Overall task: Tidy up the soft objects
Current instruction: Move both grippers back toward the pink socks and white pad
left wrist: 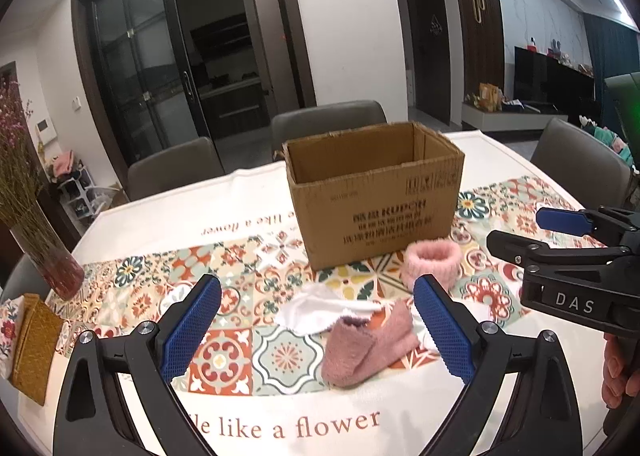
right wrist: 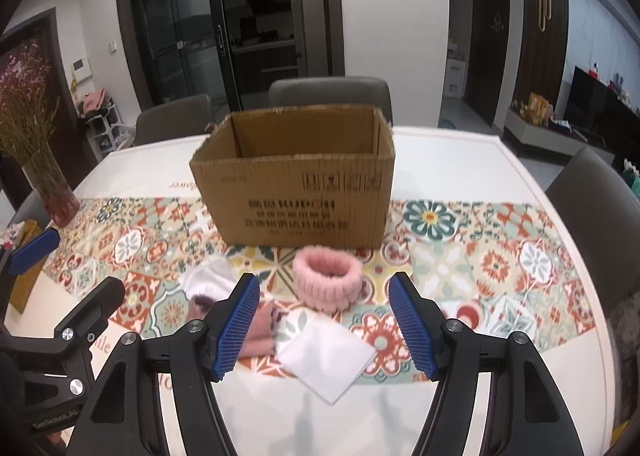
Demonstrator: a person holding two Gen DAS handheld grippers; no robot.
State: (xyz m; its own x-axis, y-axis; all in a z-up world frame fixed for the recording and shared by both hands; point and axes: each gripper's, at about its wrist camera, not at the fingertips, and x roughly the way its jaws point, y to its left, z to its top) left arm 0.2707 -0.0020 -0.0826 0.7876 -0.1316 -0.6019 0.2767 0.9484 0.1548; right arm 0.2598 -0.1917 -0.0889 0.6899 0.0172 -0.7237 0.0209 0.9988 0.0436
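Observation:
An open-topped cardboard box (left wrist: 376,191) (right wrist: 296,183) stands on the patterned tablecloth. In front of it lie a fluffy pink headband (left wrist: 434,260) (right wrist: 328,282), a crumpled white cloth (left wrist: 320,310) (right wrist: 208,280), a mauve fuzzy cloth (left wrist: 368,348) (right wrist: 260,332) and a flat white square cloth (right wrist: 326,356). My left gripper (left wrist: 318,288) (right wrist: 86,260) hovers open above the white and mauve cloths. My right gripper (right wrist: 325,284) (left wrist: 516,230) hangs open over the white square, just short of the headband. Neither holds anything.
A glass vase of dried flowers (left wrist: 52,256) (right wrist: 56,199) stands at the table's left, with a yellow woven pouch (left wrist: 34,348) near it. Grey chairs (right wrist: 330,95) ring the far and right sides. A hand (left wrist: 620,372) holds the right gripper.

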